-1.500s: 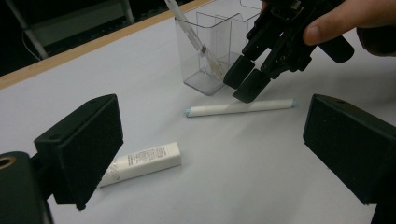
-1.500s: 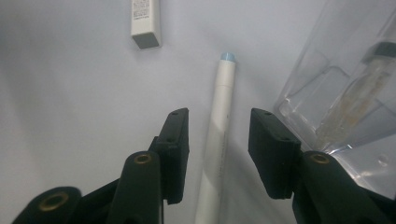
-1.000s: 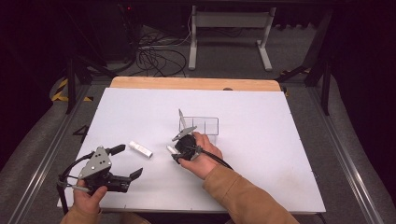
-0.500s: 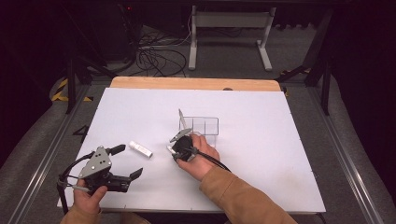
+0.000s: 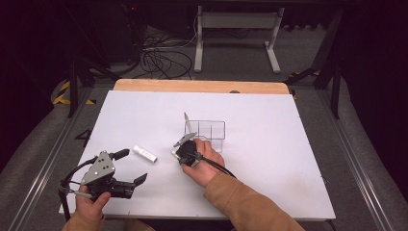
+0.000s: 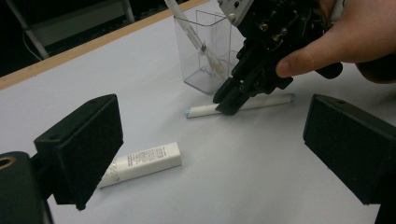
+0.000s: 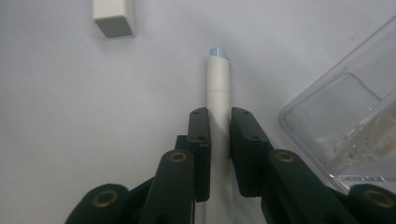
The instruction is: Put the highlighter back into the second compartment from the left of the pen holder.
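Note:
A white pen with a pale blue tip (image 7: 218, 79) lies flat on the white table. My right gripper (image 7: 219, 121) points down at it, and its jaws have just been closing: the pads now press on the pen's barrel (image 6: 261, 101) from both sides. In the high view the right gripper (image 5: 182, 150) sits just left of a clear plastic holder (image 5: 211, 131). My left gripper (image 5: 131, 167) rests at the table's near left, open with nothing between its jaws. A small white tube (image 5: 145, 154) lies between the two grippers.
The clear holder (image 6: 205, 51) has several compartments, and a pale pen (image 6: 194, 39) leans in one of them. The white tube (image 6: 140, 163) lies close in front of the left gripper's jaws. A wooden strip (image 5: 199, 85) runs along the table's far edge.
The right gripper's jaws have closed onto the white pen. Both hands have stayed where they were.

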The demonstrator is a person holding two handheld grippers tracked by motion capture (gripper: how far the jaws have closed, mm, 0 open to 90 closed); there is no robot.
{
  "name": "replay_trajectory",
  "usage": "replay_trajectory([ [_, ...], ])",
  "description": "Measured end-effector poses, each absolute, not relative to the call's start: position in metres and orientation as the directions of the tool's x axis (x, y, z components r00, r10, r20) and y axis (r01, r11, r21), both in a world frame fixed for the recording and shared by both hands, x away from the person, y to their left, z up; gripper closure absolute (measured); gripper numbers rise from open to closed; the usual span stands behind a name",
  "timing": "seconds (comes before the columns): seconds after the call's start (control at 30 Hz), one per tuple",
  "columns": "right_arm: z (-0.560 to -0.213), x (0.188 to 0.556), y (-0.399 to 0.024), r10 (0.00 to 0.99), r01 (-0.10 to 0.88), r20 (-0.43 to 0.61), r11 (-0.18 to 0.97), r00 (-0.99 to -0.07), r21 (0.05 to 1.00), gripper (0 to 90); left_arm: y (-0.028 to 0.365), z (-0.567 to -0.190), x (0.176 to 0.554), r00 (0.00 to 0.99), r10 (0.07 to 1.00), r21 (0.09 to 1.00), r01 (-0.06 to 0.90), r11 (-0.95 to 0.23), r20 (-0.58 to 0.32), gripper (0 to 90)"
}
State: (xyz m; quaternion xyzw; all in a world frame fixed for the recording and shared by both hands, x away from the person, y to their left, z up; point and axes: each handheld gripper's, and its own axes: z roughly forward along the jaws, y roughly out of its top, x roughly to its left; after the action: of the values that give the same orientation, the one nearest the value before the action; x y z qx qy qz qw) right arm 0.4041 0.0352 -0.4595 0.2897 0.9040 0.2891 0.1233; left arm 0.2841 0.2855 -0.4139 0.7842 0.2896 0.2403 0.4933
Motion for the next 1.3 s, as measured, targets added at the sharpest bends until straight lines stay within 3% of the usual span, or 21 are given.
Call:
replay_trajectory([
  [1.3, -0.405, 0.383, 0.009, 0.537, 0.335, -0.003, 0.531, -0.844, 0.778, 79.2, 0.287, -0.413, 0.283, 0.715, 0.695, 0.916, 0.222, -0.334, 0.08, 5.7],
])
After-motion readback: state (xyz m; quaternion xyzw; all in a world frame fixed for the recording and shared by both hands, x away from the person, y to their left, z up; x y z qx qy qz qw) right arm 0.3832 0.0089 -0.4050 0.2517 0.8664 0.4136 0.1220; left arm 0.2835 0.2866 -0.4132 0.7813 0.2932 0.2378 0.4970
